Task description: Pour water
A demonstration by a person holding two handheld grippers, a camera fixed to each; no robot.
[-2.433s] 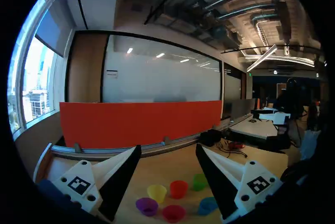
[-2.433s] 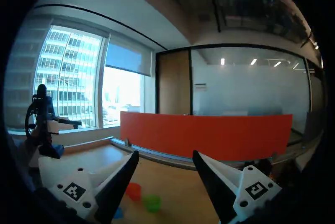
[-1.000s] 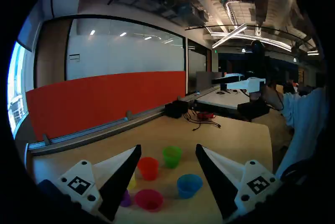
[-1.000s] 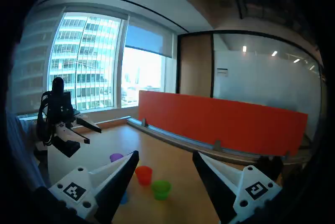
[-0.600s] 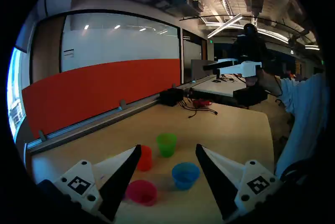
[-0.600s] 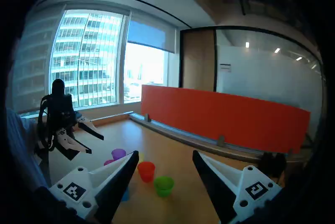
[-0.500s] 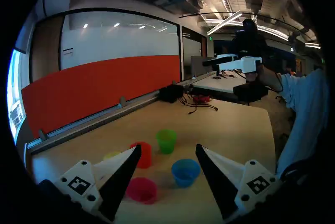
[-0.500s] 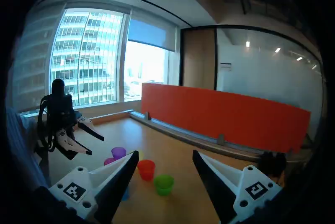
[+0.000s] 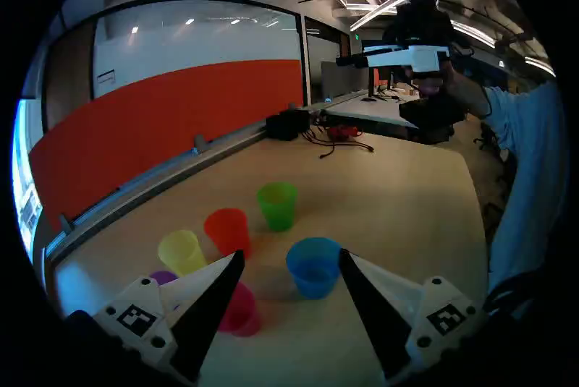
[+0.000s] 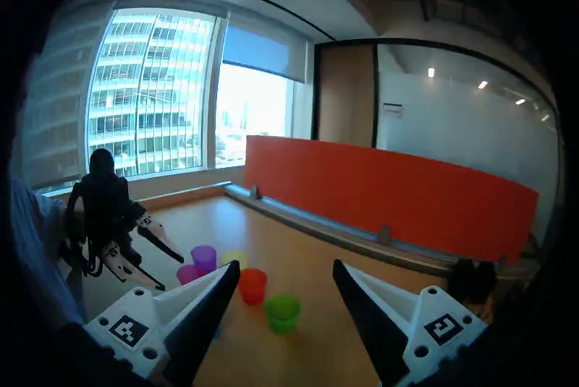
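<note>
Pale wooden bench (image 9: 405, 192) stretches ahead of me in the left gripper view, backed by an orange partition (image 9: 166, 112) and a frosted glass wall. My left claw (image 9: 289, 252) is spread wide and empty. The blue cup (image 9: 313, 267) shows between its fingers, untouched, with the green cup (image 9: 276, 205) and red cup (image 9: 228, 231) beyond and the yellow cup (image 9: 181, 251) and pink cup (image 9: 242, 309) to the left. Across the bench a hand (image 9: 427, 87) holds the right claw (image 9: 351, 61) high. In the right gripper view, tall windows (image 10: 145, 98) light the room. That claw gapes wide too, gripping nothing, with the red and green cups low between its fingers.
</note>
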